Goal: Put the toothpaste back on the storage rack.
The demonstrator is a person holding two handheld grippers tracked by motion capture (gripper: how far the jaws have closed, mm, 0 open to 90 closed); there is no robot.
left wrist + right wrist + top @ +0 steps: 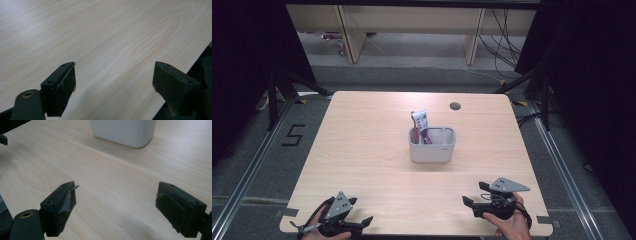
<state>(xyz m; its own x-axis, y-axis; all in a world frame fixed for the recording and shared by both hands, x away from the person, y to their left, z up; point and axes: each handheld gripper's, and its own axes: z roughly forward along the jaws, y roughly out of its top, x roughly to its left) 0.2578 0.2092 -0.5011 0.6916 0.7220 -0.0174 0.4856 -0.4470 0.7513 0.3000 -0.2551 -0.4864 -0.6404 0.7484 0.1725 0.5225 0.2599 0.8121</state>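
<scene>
A white two-compartment holder (pixel 432 146) stands in the middle of the wooden table (pixel 362 150). A white and purple toothpaste tube (pixel 421 125) stands upright in its left compartment. My left gripper (pixel 360 210) rests at the table's near left corner, its jaws open over bare wood (pixel 113 82). My right gripper (pixel 475 193) sits near the front right edge, held by a hand, and points left toward the middle. Its jaws stand wide open with nothing between them (pixel 116 202), and the holder's white wall (pixel 123 132) lies ahead of them.
A round cable hole (pixel 455 106) sits in the table's far right part. Beyond the table are a grey floor, wooden desk legs (pixel 352 35) and cables. Dark curtains flank both sides.
</scene>
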